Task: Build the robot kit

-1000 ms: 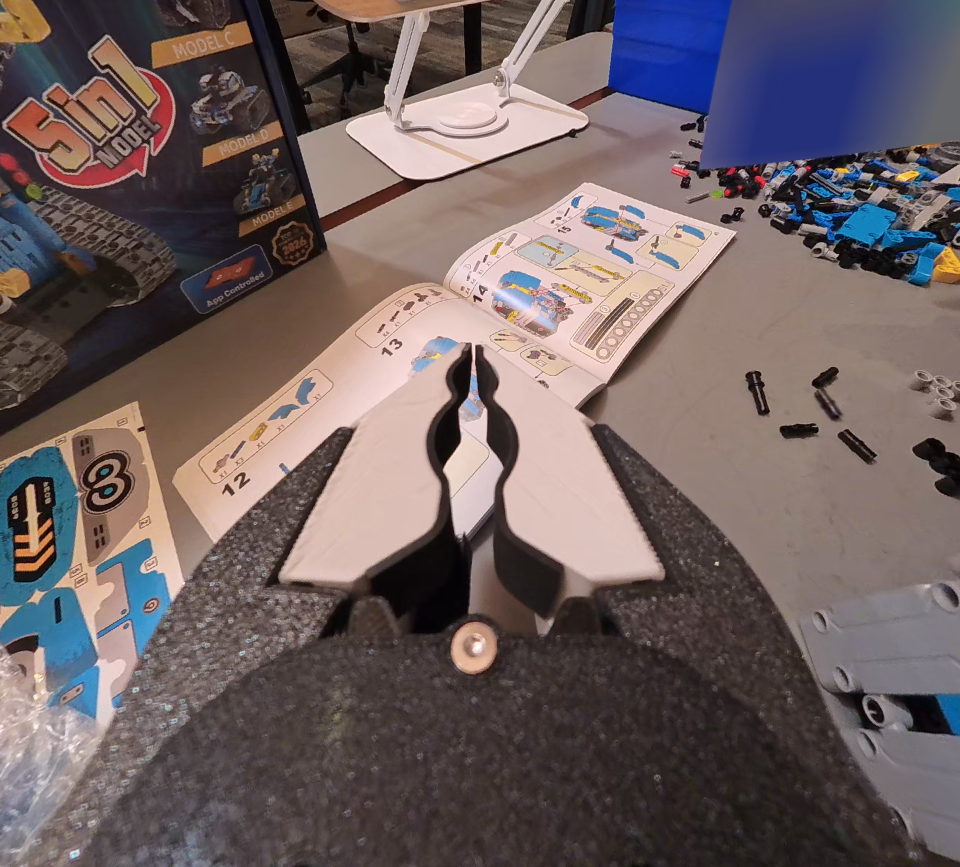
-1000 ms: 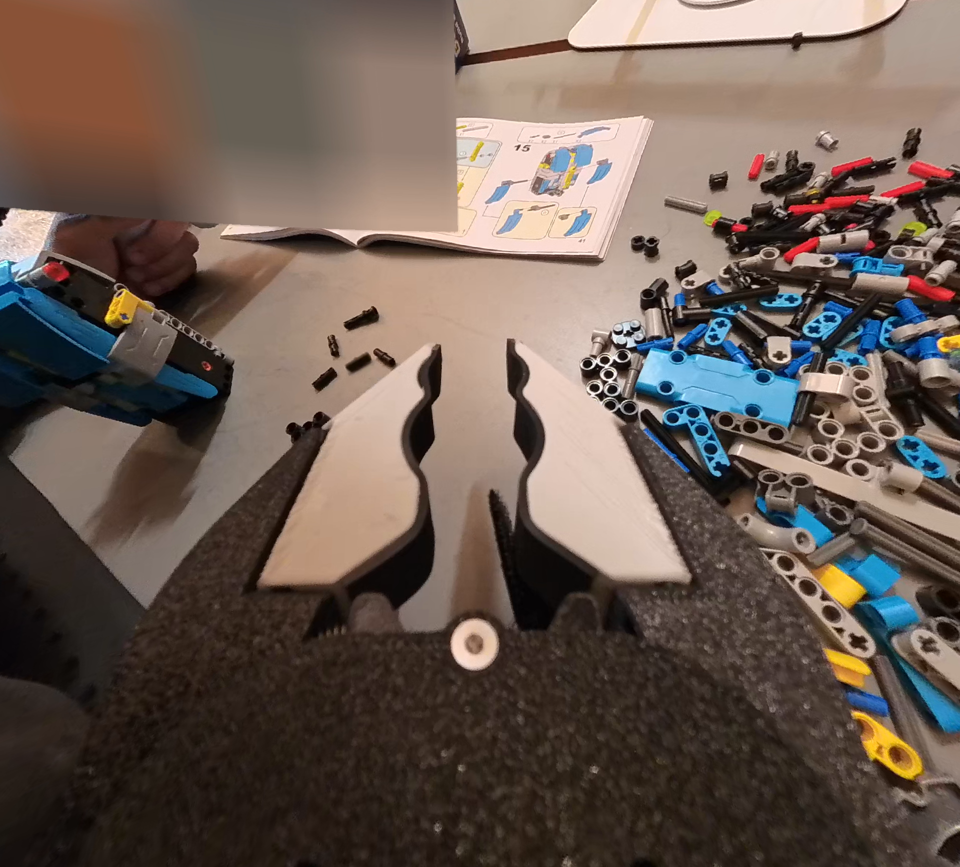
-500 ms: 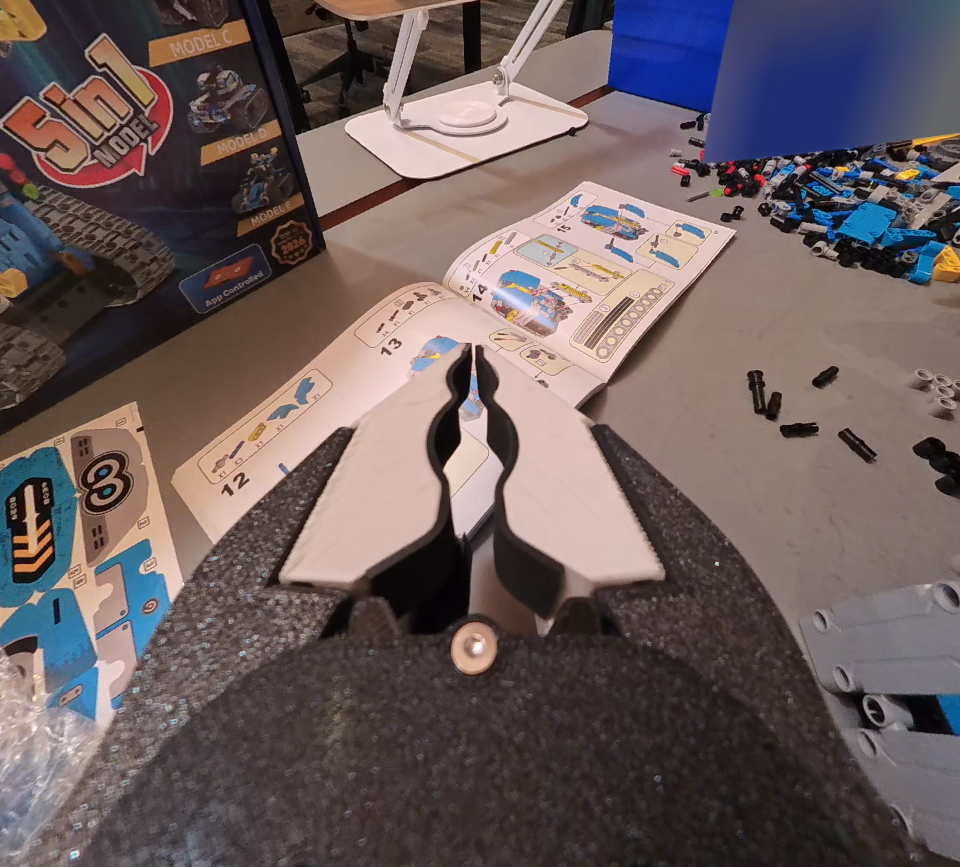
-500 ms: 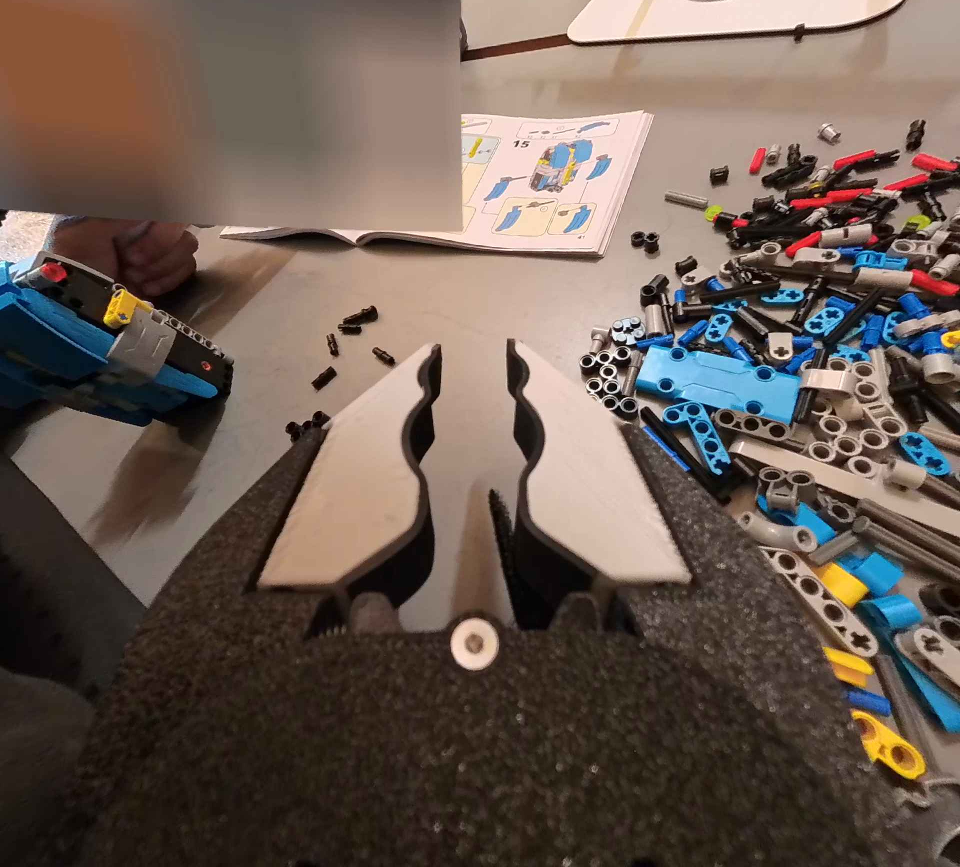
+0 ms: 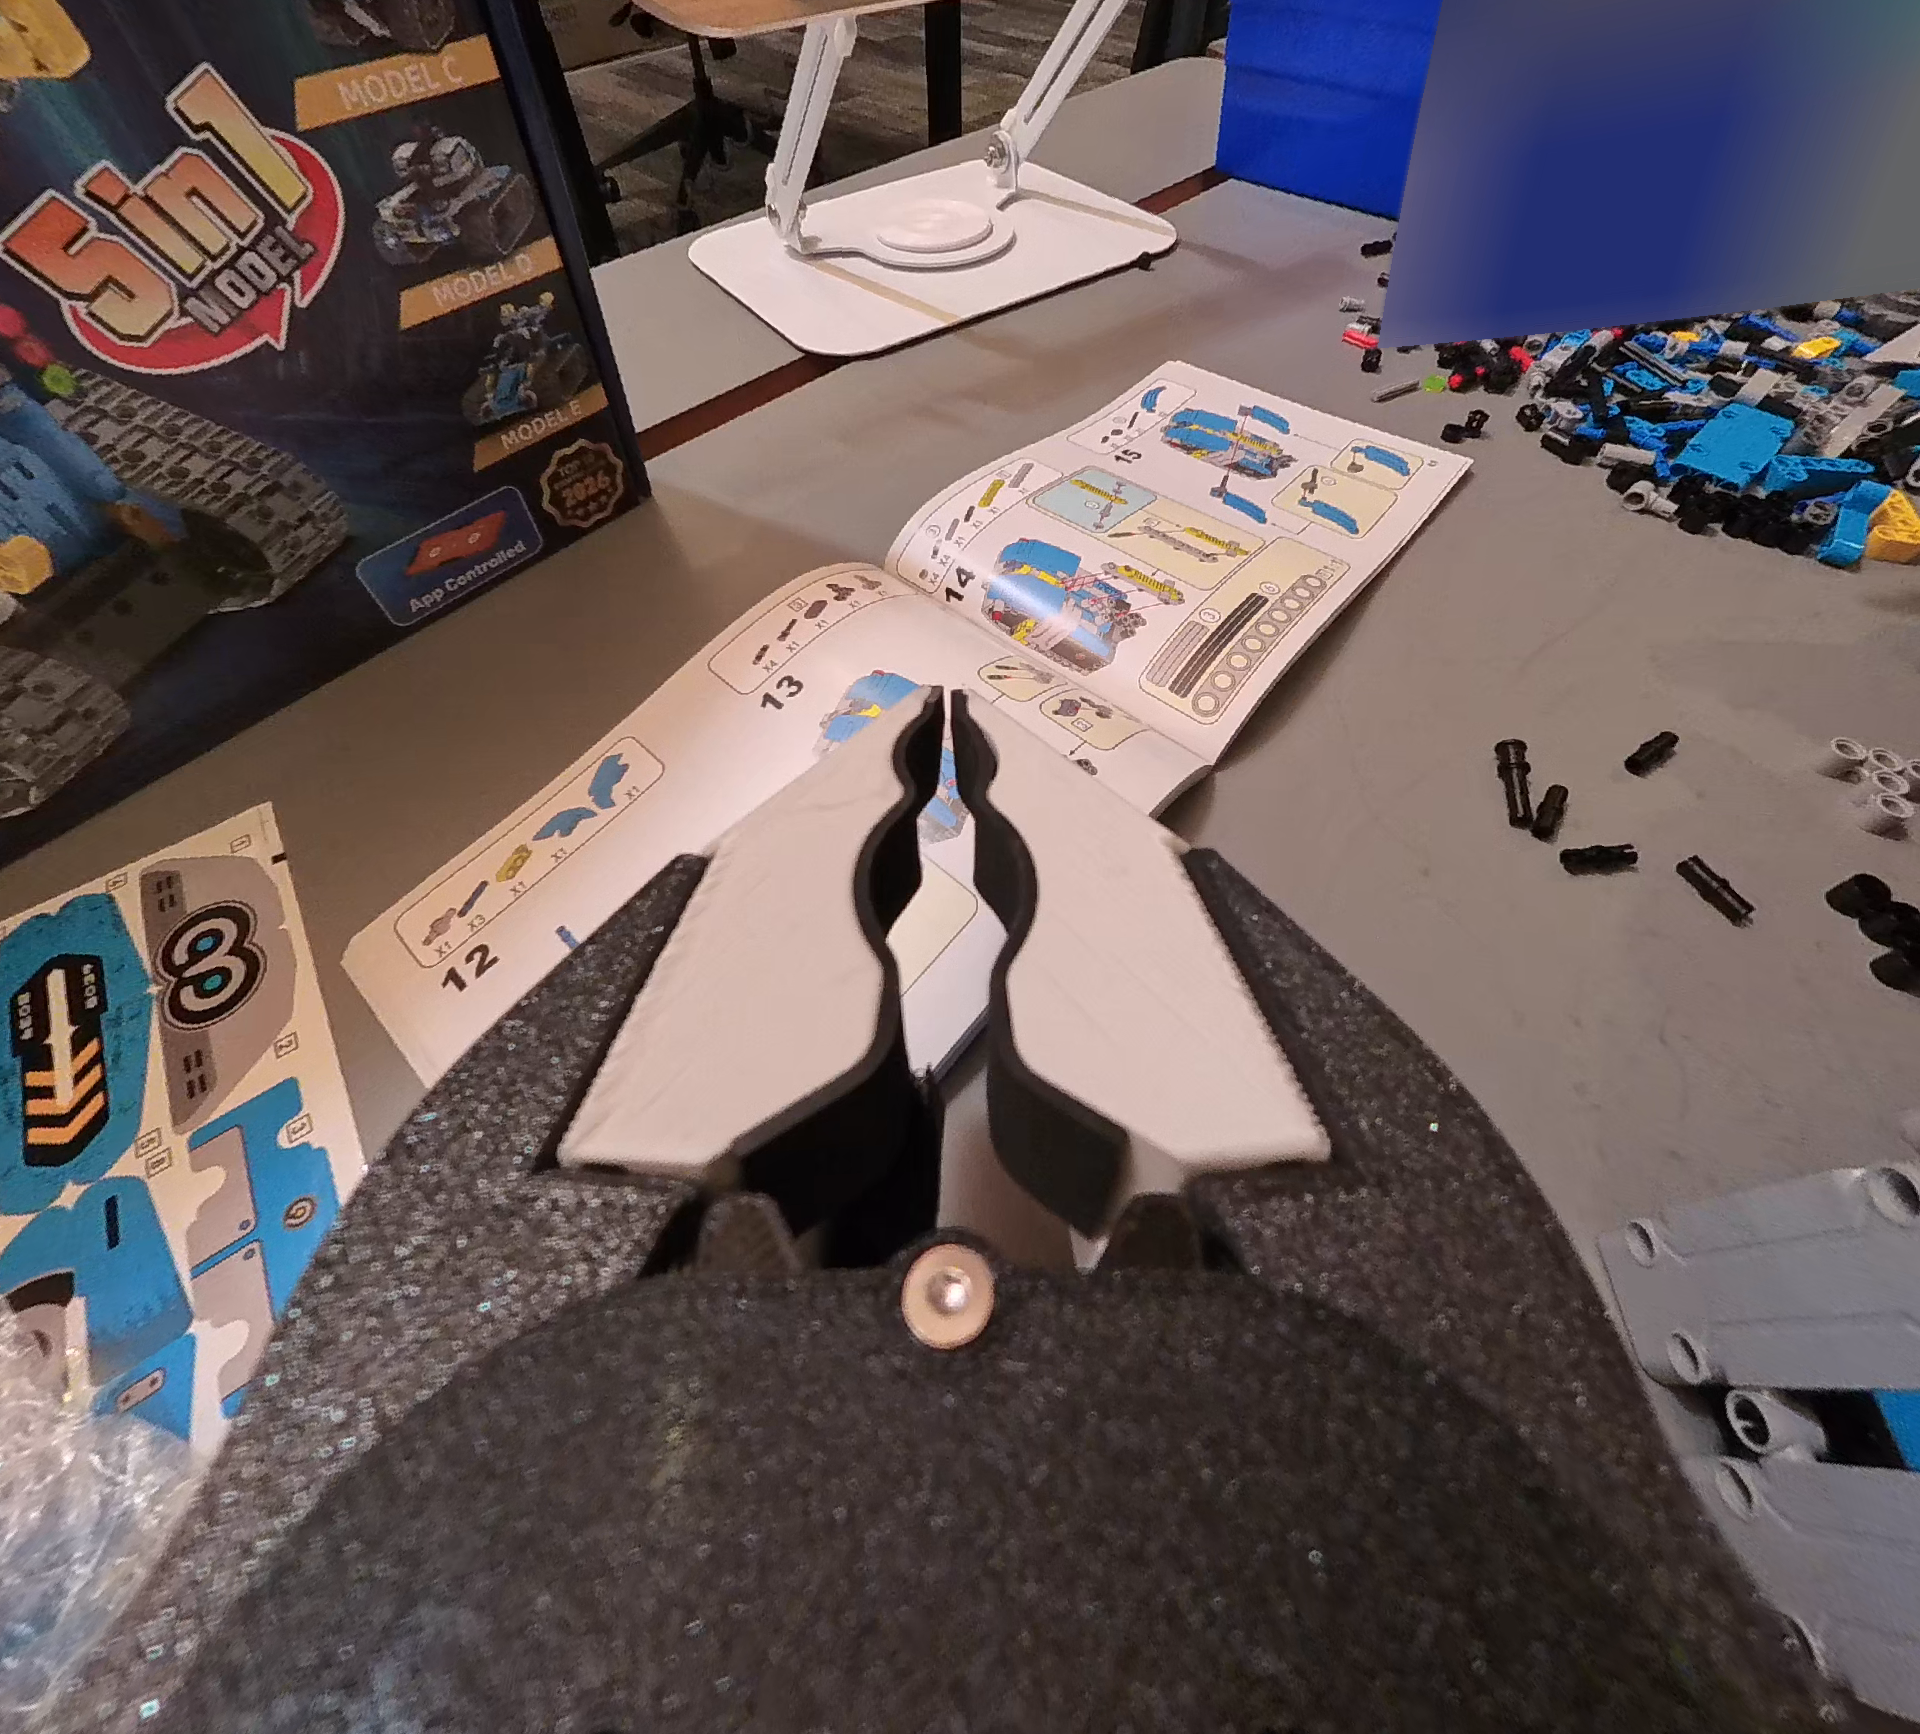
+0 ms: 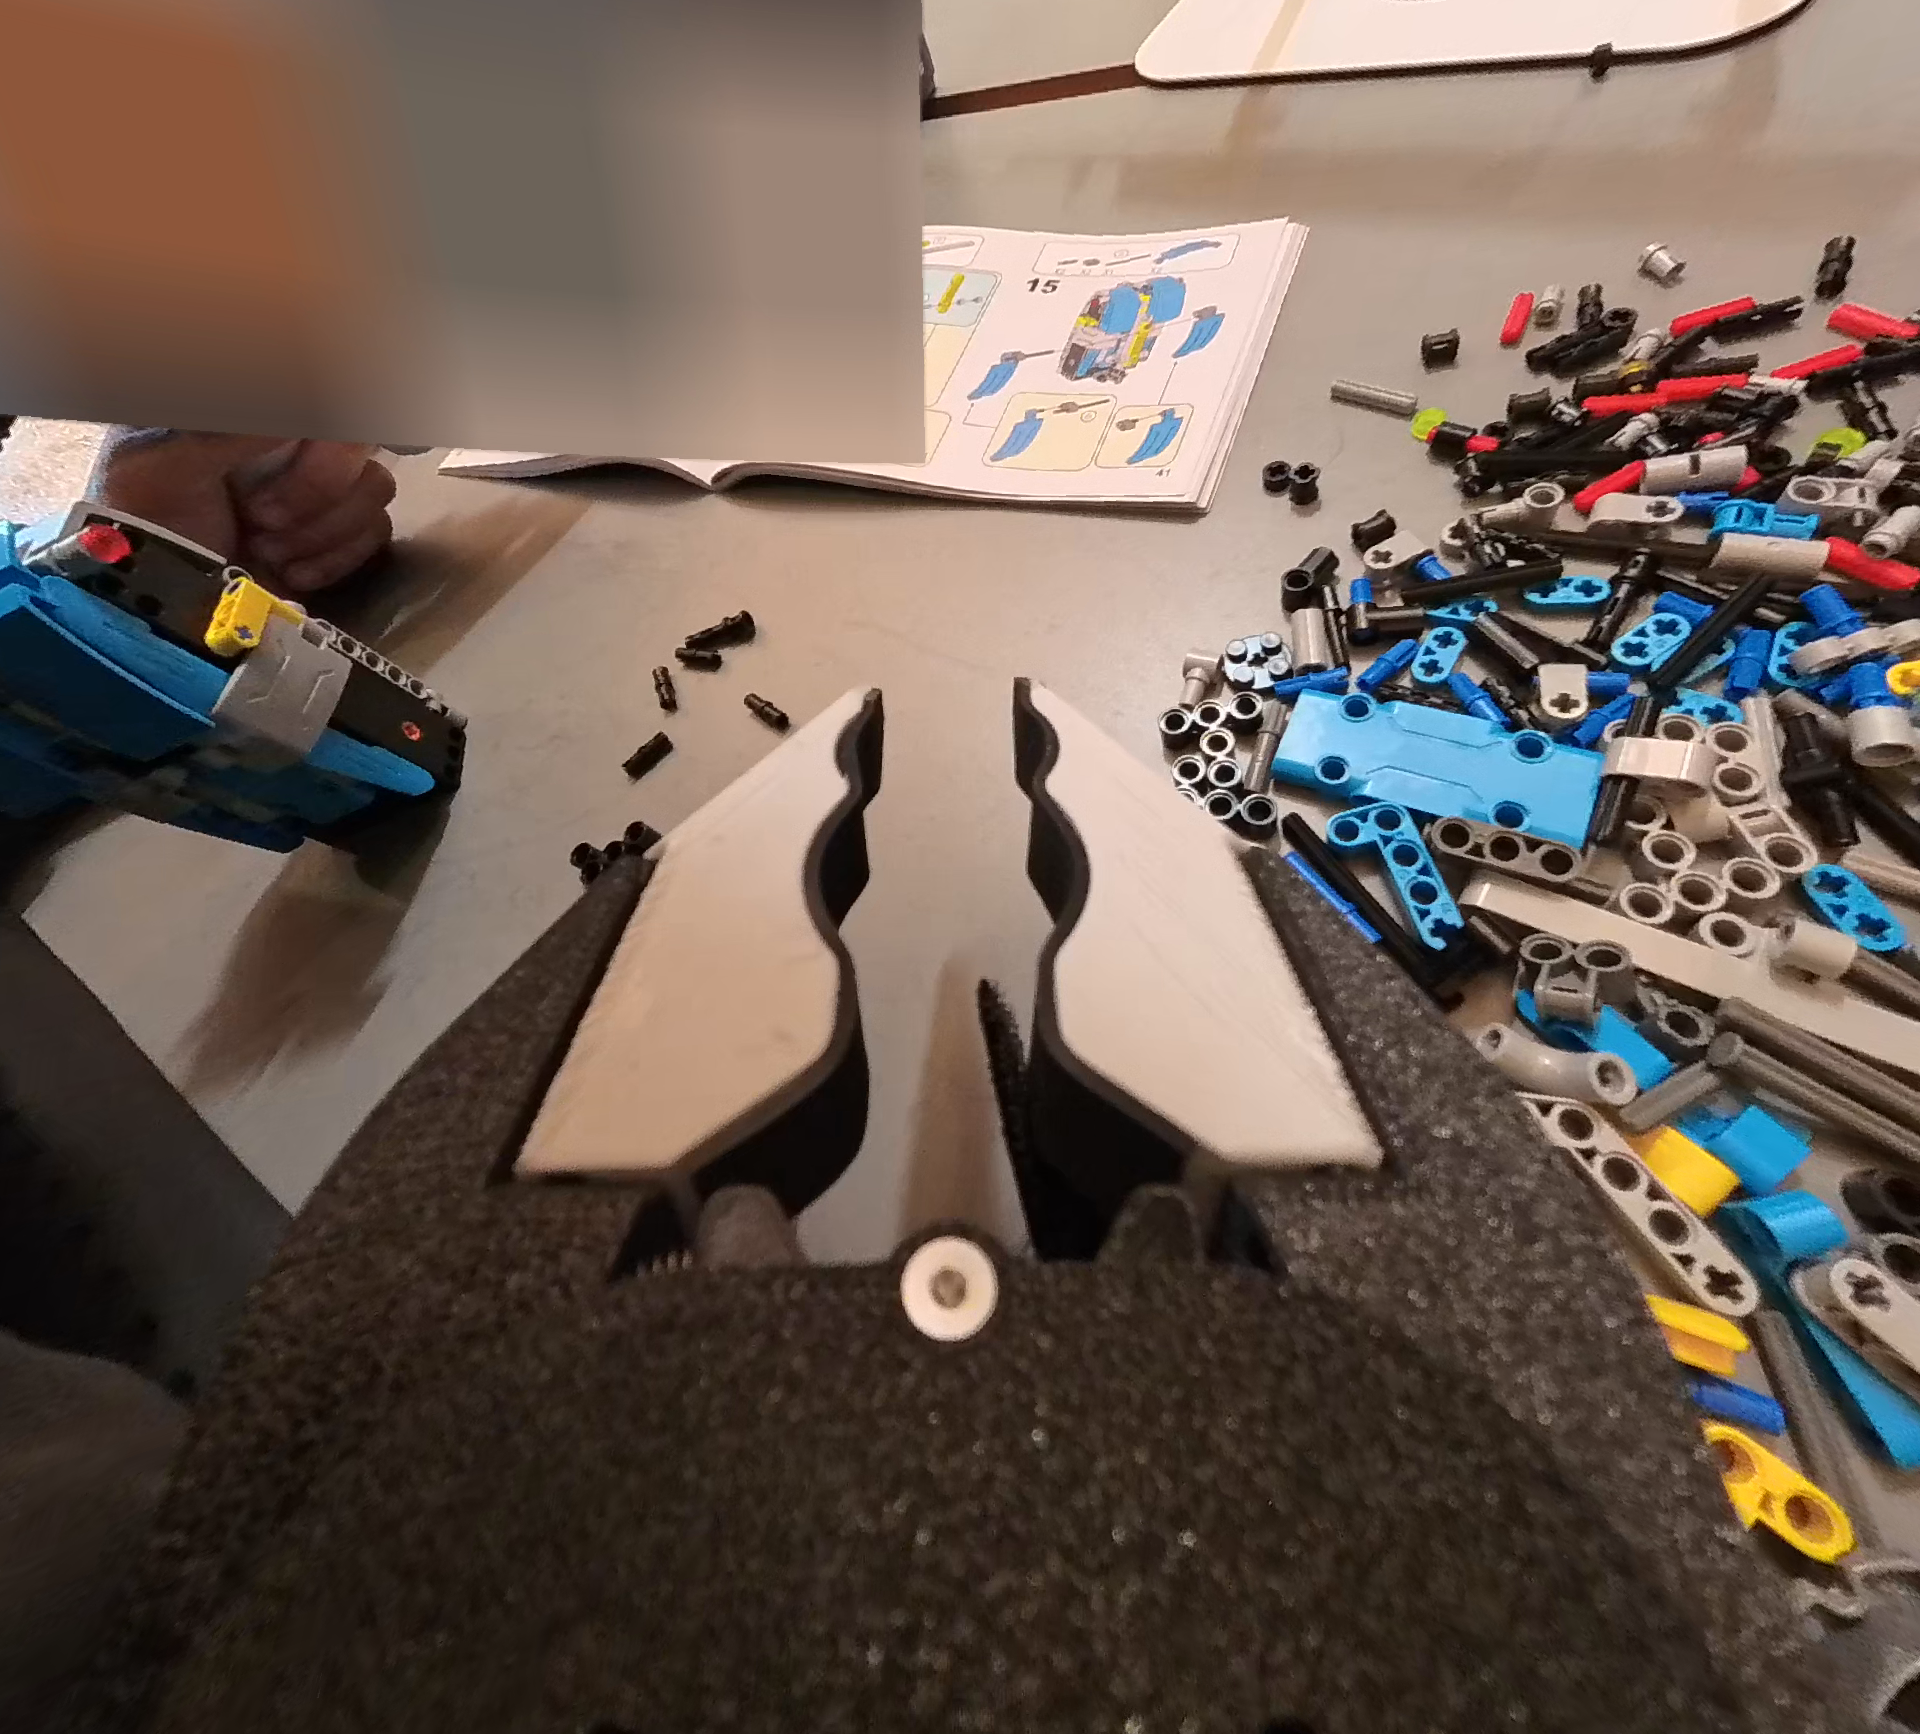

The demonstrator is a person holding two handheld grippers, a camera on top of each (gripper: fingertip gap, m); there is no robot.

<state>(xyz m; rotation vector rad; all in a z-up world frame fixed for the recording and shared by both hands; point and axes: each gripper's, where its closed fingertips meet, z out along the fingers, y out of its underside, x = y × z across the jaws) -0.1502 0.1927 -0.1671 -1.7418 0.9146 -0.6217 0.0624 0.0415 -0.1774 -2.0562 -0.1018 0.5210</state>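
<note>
My left gripper (image 5: 947, 699) is shut and empty, its tips over an open instruction booklet (image 5: 1164, 583) on the grey table. My right gripper (image 6: 948, 705) is open and empty, above bare table. Several small black pins (image 6: 717, 635) lie just beyond its left finger; they also show in the left wrist view (image 5: 1538, 801). A pile of loose blue, grey, black and red building parts (image 6: 1621, 749) spreads to its right. A part-built blue and black model (image 6: 208, 708) lies at the left, with a person's hand (image 6: 281, 510) behind it. A grey part of the model (image 5: 1787, 1289) shows at the left wrist view's lower right.
A large toy box (image 5: 260, 282) stands at the back left. A sticker sheet (image 5: 135, 1061) and clear plastic wrap (image 5: 62, 1518) lie at the left. A white stand (image 5: 935, 250) and a blue bin (image 5: 1330, 43) stand at the back. The booklet also shows in the right wrist view (image 6: 1101, 365). Spacing between my two grippers at the tips: around 25 cm.
My right gripper has shifted slightly, so the pins and parts sit a little nearer. One black pin has moved beside another. My left gripper has not moved.
</note>
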